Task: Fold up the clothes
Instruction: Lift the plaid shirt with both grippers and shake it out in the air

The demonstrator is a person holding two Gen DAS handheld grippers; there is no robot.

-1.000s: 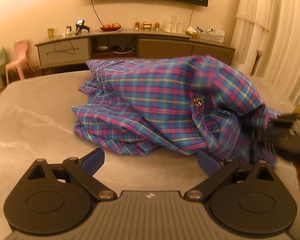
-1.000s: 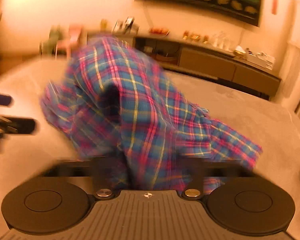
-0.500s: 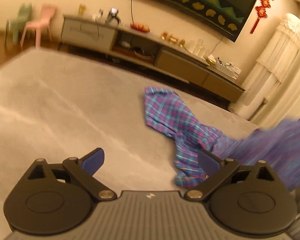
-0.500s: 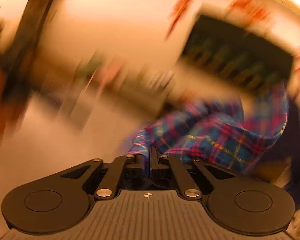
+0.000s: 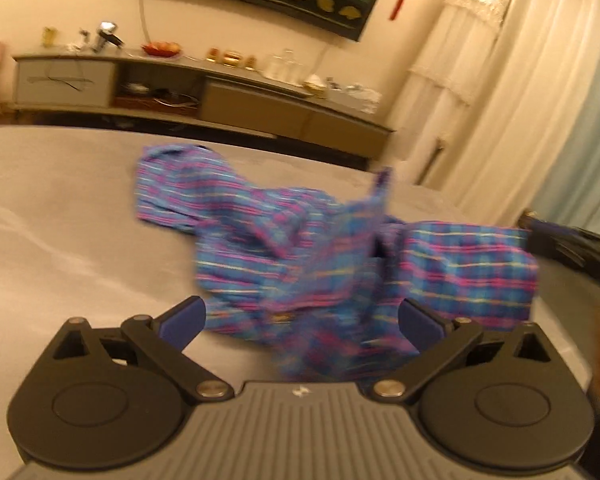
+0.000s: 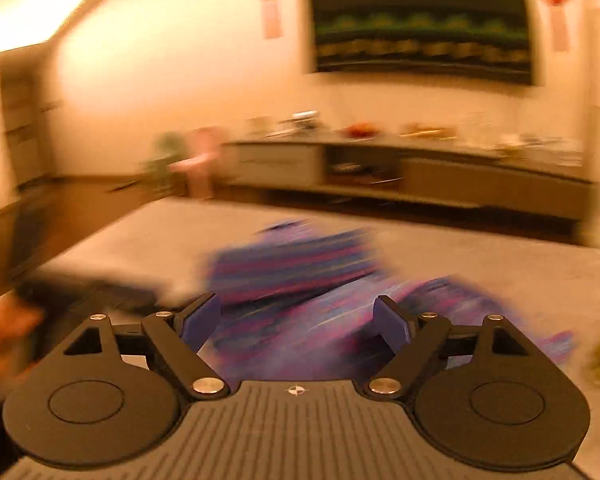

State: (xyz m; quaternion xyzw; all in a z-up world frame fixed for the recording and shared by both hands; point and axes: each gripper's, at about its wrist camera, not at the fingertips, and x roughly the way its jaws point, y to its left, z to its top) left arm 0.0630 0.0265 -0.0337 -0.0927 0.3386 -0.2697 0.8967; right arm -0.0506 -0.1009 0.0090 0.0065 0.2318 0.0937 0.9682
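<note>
Ahead, plaid shirt [image 5: 300, 248] crumpled on grey table [image 5: 60, 220], sideboard [image 5: 204, 100] beyond.

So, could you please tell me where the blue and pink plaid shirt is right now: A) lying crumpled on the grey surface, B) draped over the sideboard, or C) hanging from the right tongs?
A: the blue and pink plaid shirt lies crumpled on the grey surface, with both tongs open.

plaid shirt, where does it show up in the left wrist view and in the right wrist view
Left wrist view: the plaid shirt lies crumpled on the grey surface, centre to right, reaching down between the open fingers.
Right wrist view: the plaid shirt is a motion-blurred heap at lower centre, just beyond the open fingers.
Shared landmark: the long low sideboard along the back wall.
</note>
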